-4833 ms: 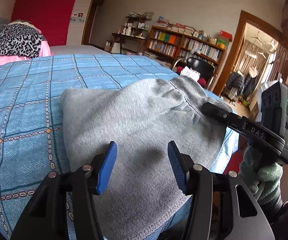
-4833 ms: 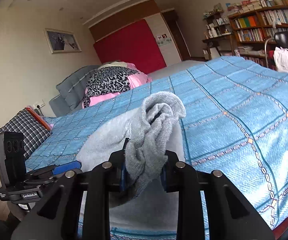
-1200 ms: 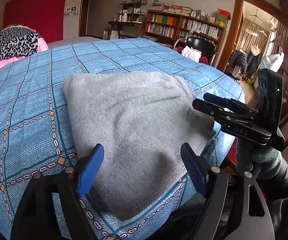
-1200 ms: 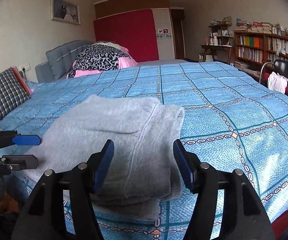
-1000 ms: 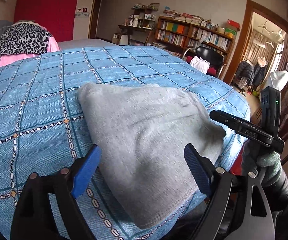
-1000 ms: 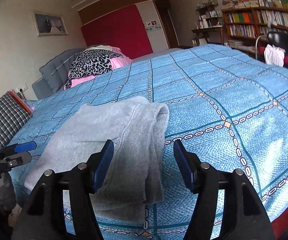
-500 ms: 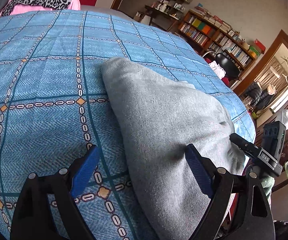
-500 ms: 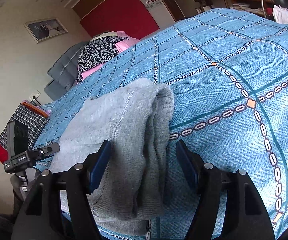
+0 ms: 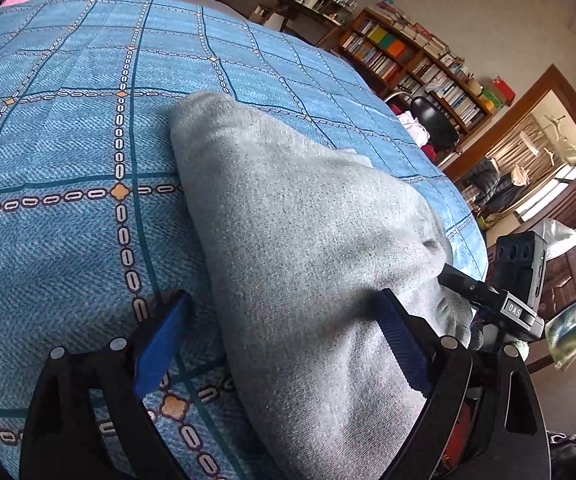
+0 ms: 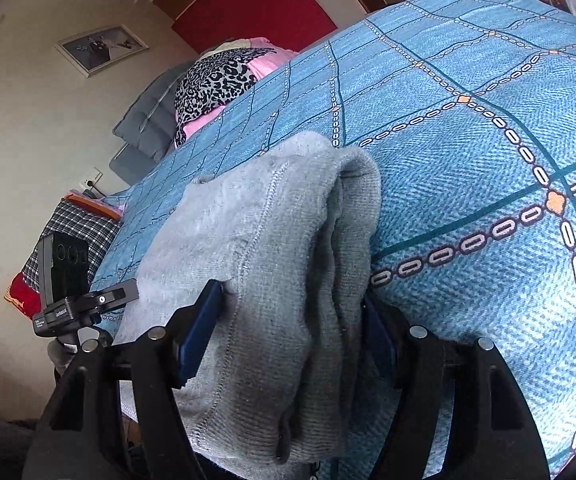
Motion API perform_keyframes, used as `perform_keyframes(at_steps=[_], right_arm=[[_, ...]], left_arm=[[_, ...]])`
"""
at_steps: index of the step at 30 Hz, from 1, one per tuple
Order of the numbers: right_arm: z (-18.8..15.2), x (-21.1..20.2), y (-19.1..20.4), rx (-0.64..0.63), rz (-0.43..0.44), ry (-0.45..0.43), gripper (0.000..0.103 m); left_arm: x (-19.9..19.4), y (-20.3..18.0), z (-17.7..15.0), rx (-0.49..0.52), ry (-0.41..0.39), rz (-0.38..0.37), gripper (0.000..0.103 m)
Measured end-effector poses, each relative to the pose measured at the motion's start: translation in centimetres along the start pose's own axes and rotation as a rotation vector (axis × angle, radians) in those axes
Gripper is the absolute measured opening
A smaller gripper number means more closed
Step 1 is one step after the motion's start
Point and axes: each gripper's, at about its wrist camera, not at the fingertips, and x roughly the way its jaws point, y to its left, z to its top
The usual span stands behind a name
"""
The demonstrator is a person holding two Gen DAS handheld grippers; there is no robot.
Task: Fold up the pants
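Observation:
Grey pants (image 9: 308, 260) lie folded into a thick pad on the blue checked bedspread (image 9: 67, 140), near the bed's edge. My left gripper (image 9: 283, 320) is open wide and low over one end. Its left pad sits over the bedspread and its right pad rests against the cloth. My right gripper (image 10: 292, 308) is open at the other end, straddling the layered fold of the pants (image 10: 279, 240), which fills the gap between its fingers. Each gripper shows in the other's view: the right gripper (image 9: 488, 296) at the pants' far corner, the left gripper (image 10: 87, 304) beside the bed.
Leopard-print and pink bedding (image 10: 215, 80) is piled at the head of the bed, with a plaid pillow (image 10: 71, 232) near it. A bookshelf (image 9: 408, 60), a black chair (image 9: 432, 116) and an open doorway (image 9: 528, 160) stand beyond the bed.
Both grippers have dropped lower, rolled and closed in on the pants, so each now has an end of the folded pad between its fingers. The pants have not moved.

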Motion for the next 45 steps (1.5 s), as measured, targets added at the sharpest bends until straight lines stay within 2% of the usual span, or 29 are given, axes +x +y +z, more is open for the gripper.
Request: perform_keyframes(at_steps=[4,6,8,14,18,22,24,25,27,29,34,38,45], right_arm=[[0.4,0.6,0.5,-0.012,0.009,0.025,0.071],[0.6,0.9,0.6,-0.015,0.013,0.032,0.071],[0.9,1.3,0.8,-0.031,0.017,0.032,0.071],[1.0,1.7,1.2,-0.047,0.021,0.032,0.07],[1.0,1.7,1.5,-0.055,0.021,0.038,0.069],[1.3,2.1,1.4,-0.047,0.026,0.036,0.069],[1.3,2.3,1.5,-0.051,0.021,0.028,0.062],[1.2,2.2,1.6,-0.053,0.02,0.025,0.06],[1.1,2.1,1.8,-0.047,0.025,0.015,0.05],[1.0,1.7,2.1,-0.049,0.027,0.003,0.044],[1.2,0.8,3.8,-0.094,0.013,-0.039,0.039],[1.7,-0.1,5.4,-0.133,0.015,-0.075,0.038],[3.4,0.4,7.8,-0.172,0.05,-0.107,0.038]], left_arm=[[0.4,-0.3,0.2,0.003,0.008,-0.025,0.09],[0.7,-0.8,0.3,0.027,0.015,-0.01,0.088],[1.0,-1.1,0.2,0.046,0.021,0.008,0.08],[0.9,-1.1,0.2,0.019,0.022,-0.031,0.069],[0.7,-0.8,0.1,0.02,0.018,-0.04,0.068],[1.1,-0.3,0.7,0.011,0.023,-0.043,0.073],[1.0,-0.6,0.6,0.016,0.02,-0.04,0.07],[0.9,-0.7,0.5,0.024,0.016,-0.038,0.066],[0.5,-0.9,0.3,0.037,0.007,-0.035,0.058],[0.0,-0.9,0.2,0.039,-0.005,-0.037,0.049],[-1.2,-1.0,0.2,0.038,-0.04,-0.046,0.036],[-2.7,-1.3,0.5,0.047,-0.077,-0.059,0.033],[-5.7,-1.5,1.9,0.067,-0.169,-0.037,0.033]])
